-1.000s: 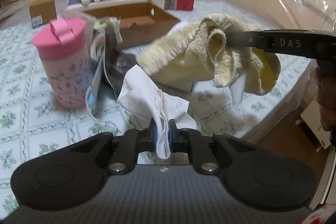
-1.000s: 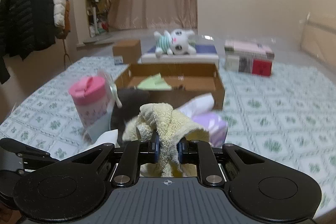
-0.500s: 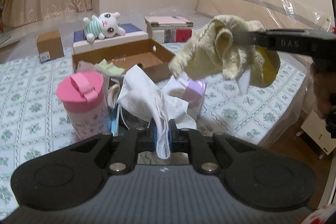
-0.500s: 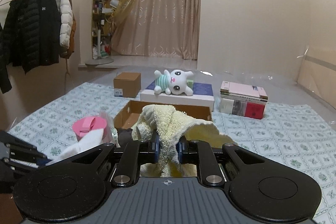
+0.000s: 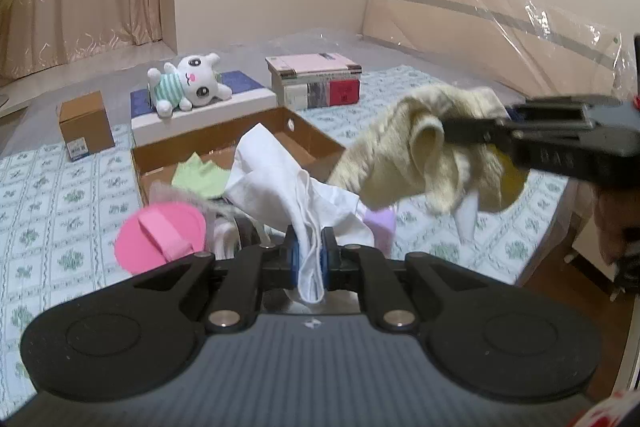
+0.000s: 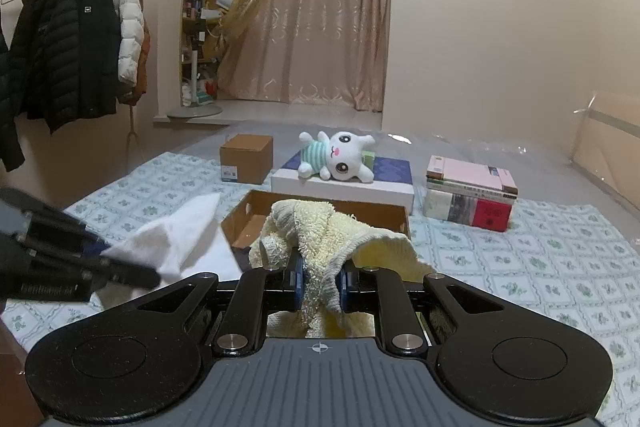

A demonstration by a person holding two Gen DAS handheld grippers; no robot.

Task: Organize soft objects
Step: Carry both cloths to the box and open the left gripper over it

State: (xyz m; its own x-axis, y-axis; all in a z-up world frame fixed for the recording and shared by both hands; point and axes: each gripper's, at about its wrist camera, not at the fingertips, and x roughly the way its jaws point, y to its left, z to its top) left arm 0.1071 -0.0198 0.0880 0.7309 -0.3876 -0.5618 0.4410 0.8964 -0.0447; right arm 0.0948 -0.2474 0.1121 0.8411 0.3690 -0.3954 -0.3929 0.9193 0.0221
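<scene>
My left gripper [image 5: 309,255] is shut on a white cloth [image 5: 276,183] and holds it in the air above the bed. My right gripper [image 6: 320,277] is shut on a pale yellow towel [image 6: 320,227], also lifted; the towel [image 5: 420,163] hangs to the right in the left wrist view. The white cloth [image 6: 176,235] shows at the left of the right wrist view. An open cardboard box [image 5: 316,139] lies beyond both, with a green cloth [image 5: 198,177] inside. A white plush bunny [image 6: 340,159] lies on a flat box behind it.
A pink-lidded cup [image 5: 160,235] stands below my left gripper beside a purple item [image 5: 382,219]. A small cardboard box [image 6: 246,157] and a stack of books [image 6: 470,195] sit at the back. The bed edge [image 5: 540,255] drops off at right. Coats [image 6: 60,47] hang at left.
Both grippers have risen with their cloths; the cup and box now sit lower in view. The yellow towel has lifted off the purple item.
</scene>
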